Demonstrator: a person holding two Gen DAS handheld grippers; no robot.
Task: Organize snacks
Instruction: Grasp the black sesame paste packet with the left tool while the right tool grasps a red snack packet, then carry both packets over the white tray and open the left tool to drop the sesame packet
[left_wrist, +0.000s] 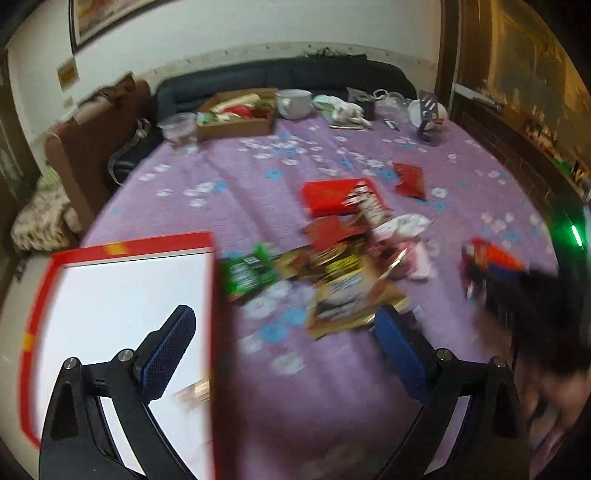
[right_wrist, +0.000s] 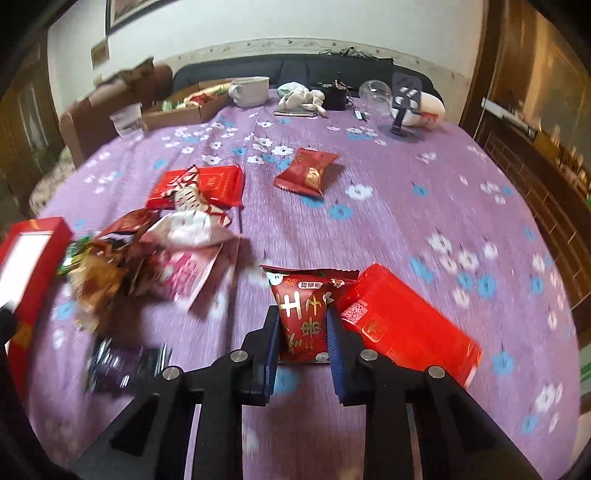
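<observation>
My right gripper (right_wrist: 303, 312) is shut on a small red snack packet (right_wrist: 301, 291), its blue pads pressing both sides just above the purple flowered tablecloth (right_wrist: 406, 206). A flat red pack (right_wrist: 406, 325) lies right beside it. My left gripper (left_wrist: 284, 312) stands wide open with nothing between its fingers; its left finger (left_wrist: 170, 343) hangs over a red box with a white inside (left_wrist: 147, 245). A loose pile of mixed snack packets (left_wrist: 332, 269) lies past it. The same pile (right_wrist: 147, 258) and the box (right_wrist: 48, 225) show at the left of the right wrist view.
More red packets (right_wrist: 306, 173) (right_wrist: 218, 182) lie mid-table, and a dark wrapper (right_wrist: 125, 363) lies near the front. At the far edge stand a cardboard tray of snacks (left_wrist: 236, 125), a white mug (left_wrist: 293, 101), a plastic cup (left_wrist: 179, 127) and a phone stand (right_wrist: 404, 103). A dark sofa is behind.
</observation>
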